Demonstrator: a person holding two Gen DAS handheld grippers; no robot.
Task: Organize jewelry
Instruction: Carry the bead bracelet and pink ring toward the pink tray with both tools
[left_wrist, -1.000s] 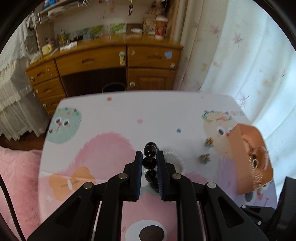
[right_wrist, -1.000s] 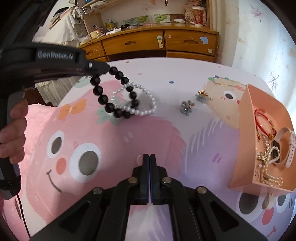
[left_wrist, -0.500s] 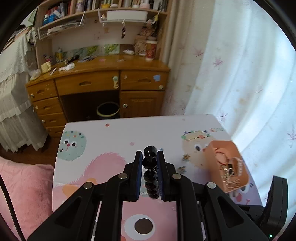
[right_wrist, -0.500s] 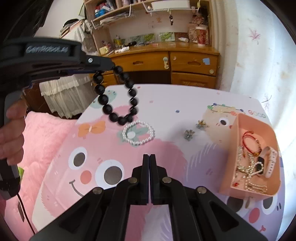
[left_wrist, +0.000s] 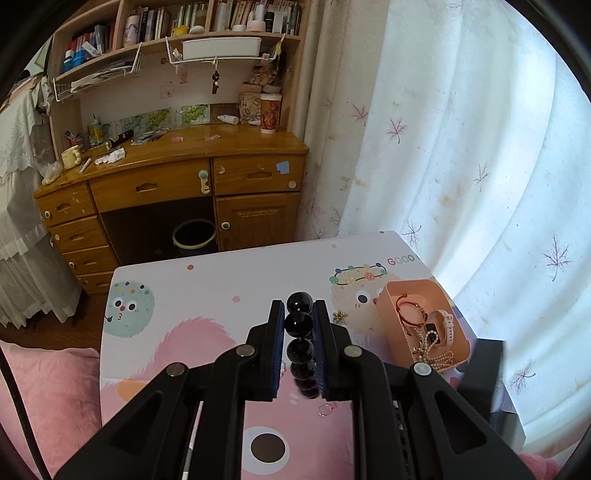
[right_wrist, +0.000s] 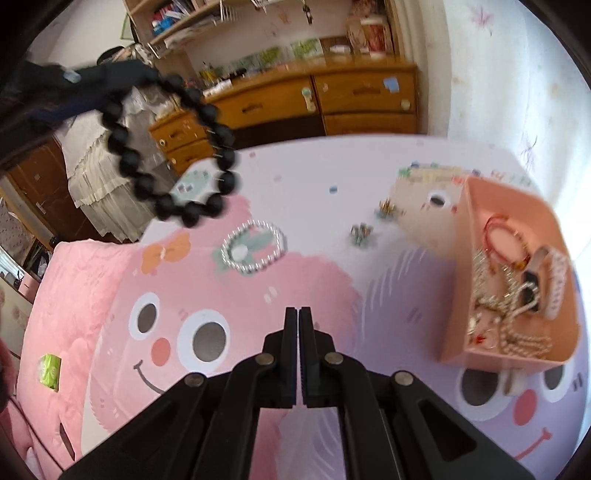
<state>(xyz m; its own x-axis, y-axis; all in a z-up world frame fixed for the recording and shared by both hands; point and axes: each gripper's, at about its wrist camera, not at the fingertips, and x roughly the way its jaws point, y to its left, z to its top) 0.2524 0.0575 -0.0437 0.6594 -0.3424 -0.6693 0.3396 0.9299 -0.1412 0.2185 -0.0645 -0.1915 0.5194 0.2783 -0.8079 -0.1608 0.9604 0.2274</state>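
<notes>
Left gripper (left_wrist: 299, 314): clamped on the black bead bracelet (left_wrist: 300, 325) — two beads sit pinched between its blue pads, one pokes past the tips, the rest hang below.
Black bead bracelet, from the right wrist view (right_wrist: 173, 155): dangles as an open loop in the air, clear of the table, up and to the left of the pearl bracelet.
Right gripper (right_wrist: 298, 314): fingers pressed together, nothing between them, above the pink cartoon face on the table cover (right_wrist: 314, 177).
Pearl bracelet (right_wrist: 254, 246): lies flat on the cover, well apart from the box.
Pink box (right_wrist: 517, 354): at the table's right edge, holding a red cord bracelet (right_wrist: 496, 236), a pale-strapped watch (right_wrist: 554, 280) and a tangle of pearl and chain pieces.
Small ornaments (right_wrist: 362, 233): two, loose on the cover between the pearl bracelet and the box — too blurred to name.
Small ring (left_wrist: 325, 410): on the cover, just below the left gripper's fingers.
</notes>
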